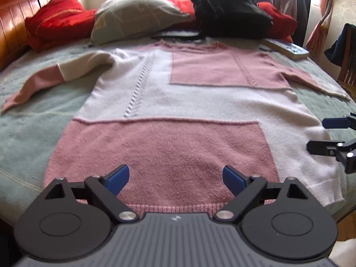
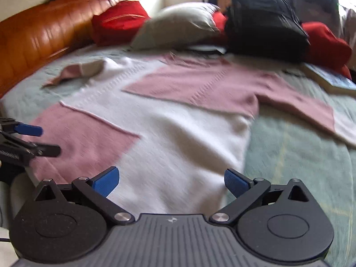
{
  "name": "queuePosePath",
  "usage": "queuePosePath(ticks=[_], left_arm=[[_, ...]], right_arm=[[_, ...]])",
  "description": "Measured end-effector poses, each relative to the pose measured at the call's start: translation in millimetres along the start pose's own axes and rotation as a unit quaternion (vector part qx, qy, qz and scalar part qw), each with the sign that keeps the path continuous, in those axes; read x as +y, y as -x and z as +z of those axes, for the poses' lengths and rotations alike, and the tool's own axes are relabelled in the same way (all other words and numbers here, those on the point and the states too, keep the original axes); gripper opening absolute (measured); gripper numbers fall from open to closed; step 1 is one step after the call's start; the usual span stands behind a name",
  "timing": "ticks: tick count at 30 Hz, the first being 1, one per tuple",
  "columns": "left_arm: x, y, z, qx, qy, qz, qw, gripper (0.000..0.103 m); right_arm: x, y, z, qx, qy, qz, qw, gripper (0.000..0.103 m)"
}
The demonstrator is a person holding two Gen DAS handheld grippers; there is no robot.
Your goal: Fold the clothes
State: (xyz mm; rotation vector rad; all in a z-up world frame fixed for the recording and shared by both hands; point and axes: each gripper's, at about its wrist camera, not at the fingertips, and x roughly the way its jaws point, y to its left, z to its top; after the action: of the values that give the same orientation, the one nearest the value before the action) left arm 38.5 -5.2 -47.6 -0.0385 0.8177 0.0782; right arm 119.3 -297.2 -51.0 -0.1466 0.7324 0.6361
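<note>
While the left gripper (image 1: pixel 175 182) hangs over the hem with jaws spread and empty, the sweater (image 1: pixel 178 102) lies flat on the bed (image 1: pixel 26 120); from the right wrist, the right gripper (image 2: pixel 172 183) gapes empty above the sweater's white side

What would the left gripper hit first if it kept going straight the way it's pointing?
Most likely the sweater: the open left gripper angles down at its pink lower panel near the hem, with nothing between the two. Exact depth is unclear.
</note>
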Motion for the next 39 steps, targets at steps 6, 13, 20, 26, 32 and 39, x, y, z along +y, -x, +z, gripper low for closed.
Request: queuePosePath(ticks=[6,13,20,26,32,39], left_arm=[[12.2,15.5,-3.5,-0.022,0.013,0.007,0.9997,0.092],[-4.1,20.3,-9.2,-0.027,-0.003,-0.016,0.9995,0.092],[-10.0,33.8,-15.9,-0.041,-0.005,-0.023,0.9989,0.092],[-6.6,40.0,-18.7,-0.049,0.004,-0.018,0.9986,0.093],[-8.6,39.7,-21.9,-0.048,0.001,-0.03,0.9984,0.093],[-4.6,39.6,-24.5,-0.047,0.009,-0.026,0.9985,0.093]], right_arm=[[31.4,3.9,-11.4,0.043,0.057,0.041,0.997,0.098],[41.8,33.4,-37.7,0.127,0.042,0.208,0.969,0.097],[43.9,11.0,-54.5,0.167,0.011,0.193,0.967,0.088],[59.2,28.2,-41.0,0.104,0.079,0.133,0.982,0.088],[72.5,14.3,-40.4,0.109,0.129,0.103,0.98,0.074],[86.1,5.8,-50.2,0.101,0.216,0.034,0.97,0.032]])
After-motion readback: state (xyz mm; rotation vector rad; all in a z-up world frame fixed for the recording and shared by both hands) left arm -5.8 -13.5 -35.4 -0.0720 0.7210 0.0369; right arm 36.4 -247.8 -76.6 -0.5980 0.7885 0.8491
